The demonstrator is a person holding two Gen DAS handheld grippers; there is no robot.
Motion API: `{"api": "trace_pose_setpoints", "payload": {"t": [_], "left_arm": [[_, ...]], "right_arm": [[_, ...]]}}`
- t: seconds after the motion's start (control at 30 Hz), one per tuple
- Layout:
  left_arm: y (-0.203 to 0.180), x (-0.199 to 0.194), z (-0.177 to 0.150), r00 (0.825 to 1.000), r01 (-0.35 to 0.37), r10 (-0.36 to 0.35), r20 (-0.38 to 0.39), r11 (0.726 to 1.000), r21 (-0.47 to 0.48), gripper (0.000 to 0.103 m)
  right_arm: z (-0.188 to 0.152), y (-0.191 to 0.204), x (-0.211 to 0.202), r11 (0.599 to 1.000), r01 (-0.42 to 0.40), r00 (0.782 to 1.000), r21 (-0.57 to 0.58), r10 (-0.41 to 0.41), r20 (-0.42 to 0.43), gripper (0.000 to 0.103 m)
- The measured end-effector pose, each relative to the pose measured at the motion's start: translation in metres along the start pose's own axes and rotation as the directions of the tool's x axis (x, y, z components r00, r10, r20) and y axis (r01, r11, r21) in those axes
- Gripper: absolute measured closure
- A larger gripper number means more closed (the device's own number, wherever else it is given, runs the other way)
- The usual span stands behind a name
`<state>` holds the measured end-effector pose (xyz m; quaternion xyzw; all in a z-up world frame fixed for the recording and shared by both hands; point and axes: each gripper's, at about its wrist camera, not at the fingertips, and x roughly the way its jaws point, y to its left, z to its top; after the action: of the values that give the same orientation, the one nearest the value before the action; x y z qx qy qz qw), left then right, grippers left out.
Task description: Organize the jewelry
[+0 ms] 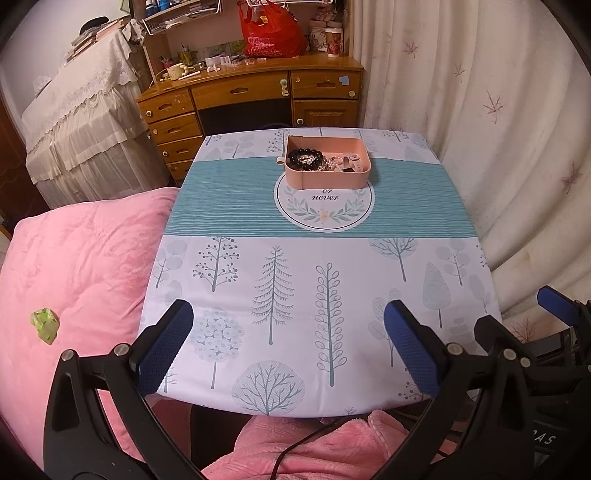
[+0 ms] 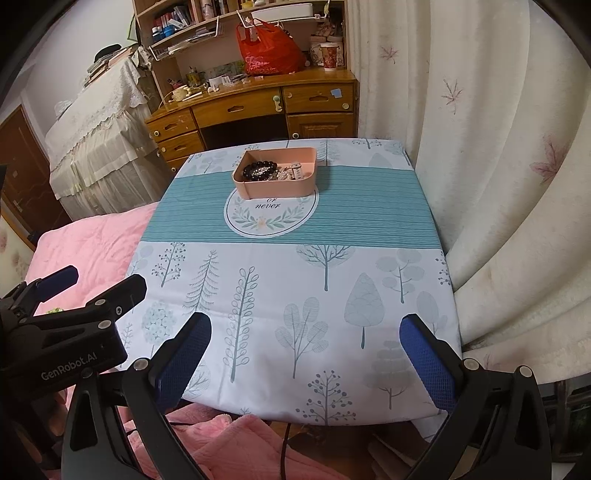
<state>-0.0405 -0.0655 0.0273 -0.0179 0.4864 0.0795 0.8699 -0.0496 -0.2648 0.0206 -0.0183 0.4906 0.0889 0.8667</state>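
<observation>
Your left tongs (image 1: 288, 345) are spread wide with nothing between the blue pads, hovering over the near edge of the tabletop (image 1: 436, 206), well short of the pink tray (image 1: 327, 175). Off to the left of the tray, past the tabletop's edge, there's a pink quilt (image 1: 81, 258) with a small green scrap (image 1: 45, 325) lying on it.

The tray sits on the teal stripe of the tree-print cloth, covering the top of the round "or never" emblem (image 1: 324, 212). Inside it, a black bead bracelet (image 1: 304, 157) lies at the left end, with a heap of pale pearly beads (image 1: 332, 162) just beside it and a watch (image 1: 352, 162) toward the right end. Everything's touching in one pile.

Your right tongs (image 2: 306, 354) are also gaping wide and holding nothing, low over the near edge, well apart from the tray. Behind the tray stands a wooden desk (image 1: 255, 92) with a red bag (image 1: 271, 33) on it; a cream curtain (image 1: 480, 110) hangs to the tray's right.
</observation>
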Motion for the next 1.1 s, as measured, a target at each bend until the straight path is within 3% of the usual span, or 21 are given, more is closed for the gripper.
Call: {"api": "trace_pose_setpoints", "payload": {"t": [1.1], "left_arm": [[-0.012, -0.007, 0.000, 1.000, -0.016, 0.016, 0.014, 1.000, -0.008, 0.001]], "right_arm": [[-0.001, -0.003, -0.003, 1.000, 0.004, 1.000, 0.001, -0.004, -0.012, 0.000]]}}
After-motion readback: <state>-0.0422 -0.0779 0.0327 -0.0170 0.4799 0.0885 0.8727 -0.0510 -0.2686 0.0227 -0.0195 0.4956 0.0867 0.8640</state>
